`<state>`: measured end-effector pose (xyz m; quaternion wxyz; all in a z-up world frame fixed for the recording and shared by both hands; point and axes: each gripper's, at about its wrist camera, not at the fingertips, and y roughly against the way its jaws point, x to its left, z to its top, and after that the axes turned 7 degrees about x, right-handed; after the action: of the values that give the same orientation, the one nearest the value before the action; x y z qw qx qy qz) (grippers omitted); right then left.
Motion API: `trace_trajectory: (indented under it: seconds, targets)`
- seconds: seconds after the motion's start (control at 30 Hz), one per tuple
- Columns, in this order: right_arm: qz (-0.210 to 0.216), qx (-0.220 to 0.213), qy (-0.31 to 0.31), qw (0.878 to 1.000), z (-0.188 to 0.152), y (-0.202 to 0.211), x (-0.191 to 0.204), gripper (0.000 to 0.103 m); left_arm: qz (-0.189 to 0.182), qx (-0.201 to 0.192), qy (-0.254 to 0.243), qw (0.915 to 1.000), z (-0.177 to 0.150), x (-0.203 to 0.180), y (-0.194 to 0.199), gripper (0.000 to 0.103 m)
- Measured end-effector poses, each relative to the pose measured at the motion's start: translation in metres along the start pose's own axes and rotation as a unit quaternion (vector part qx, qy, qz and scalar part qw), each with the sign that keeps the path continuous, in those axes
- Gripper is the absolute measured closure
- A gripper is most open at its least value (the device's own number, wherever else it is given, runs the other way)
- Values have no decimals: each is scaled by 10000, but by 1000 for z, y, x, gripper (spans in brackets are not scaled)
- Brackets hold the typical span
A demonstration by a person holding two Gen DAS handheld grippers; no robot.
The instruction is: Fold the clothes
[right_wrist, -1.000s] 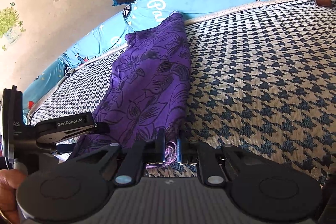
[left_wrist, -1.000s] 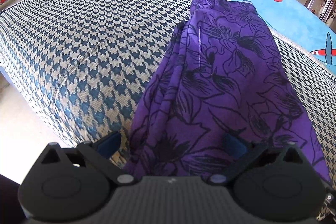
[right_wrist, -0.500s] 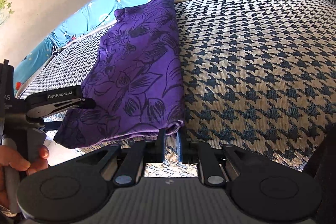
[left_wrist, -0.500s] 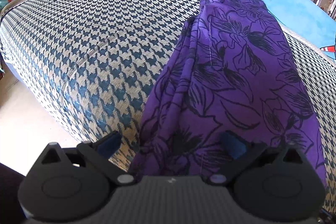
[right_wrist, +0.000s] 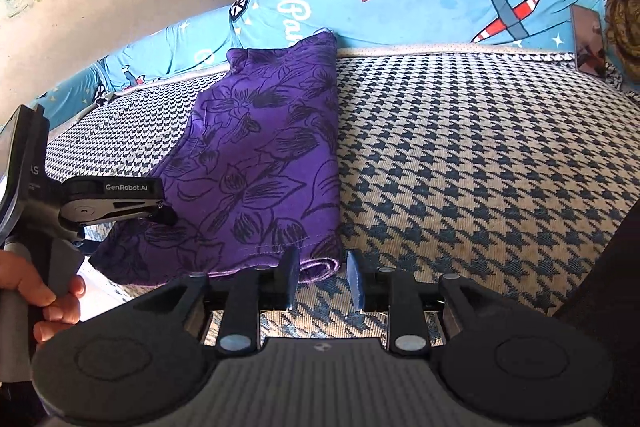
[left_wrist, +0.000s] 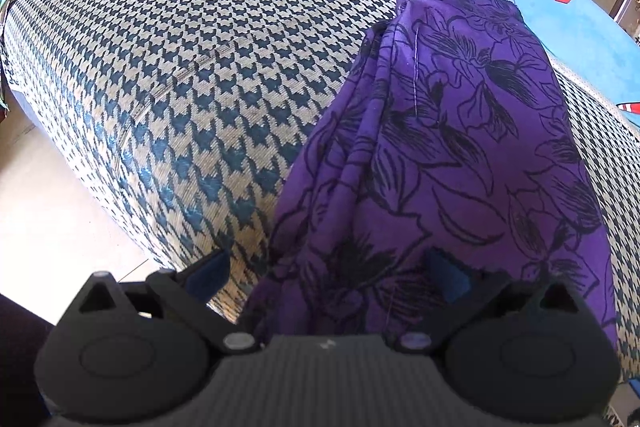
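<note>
Purple floral garment (right_wrist: 272, 155) lies as a long narrow strip across the houndstooth sofa seat (right_wrist: 480, 167), far end up against the blue cushion cover (right_wrist: 420, 11), near hem at the seat's front edge. Left side bunched in pleats, right edge straight.

Left hand-held gripper (left_wrist: 326, 269) is spread wide, cloth draped between the fingers, nothing pinched. Right hand-held gripper (right_wrist: 322, 277) is parted a little, rolled hem corner just ahead of the gap, not clamped (looks like a let-go or a pre-grab, can't tell which).

Both sit at the near hem corners, presumably to control that edge for a lengthwise fold.
</note>
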<state>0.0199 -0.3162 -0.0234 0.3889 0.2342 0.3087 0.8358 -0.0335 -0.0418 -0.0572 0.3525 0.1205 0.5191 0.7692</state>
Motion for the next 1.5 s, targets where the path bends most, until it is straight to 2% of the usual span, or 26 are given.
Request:
trace_trajectory:
  seconds: [0.43, 0.67, 0.83, 1.0, 1.1, 1.23, 1.5]
  targets:
    - [-353, -335, -17, 9988, 6, 8, -3, 73, -47, 98, 70, 9999, 0, 2, -1, 0]
    - [112, 132, 36, 9998, 13, -12, 1, 70, -4, 92, -6, 10000, 1, 0, -1, 0]
    - [431, 295, 299, 9982, 31, -25, 7, 70, 2, 94, 3, 10000, 2, 0, -2, 0]
    - [900, 148, 757, 9929, 57, -41, 9, 70, 73, 47, -53, 9999, 0, -3, -2, 0]
    - [854, 57, 1178, 9893, 76, -59, 13, 70, 81, 28, -85, 9999, 0, -4, -2, 0]
    - [949, 14, 1387, 9858, 98, -84, 14, 70, 71, 19, -73, 9999, 0, -5, -2, 0]
    - [809, 333, 1119, 9899, 116, -142, 9, 65, 125, -16, -93, 9999, 1, -8, -2, 0]
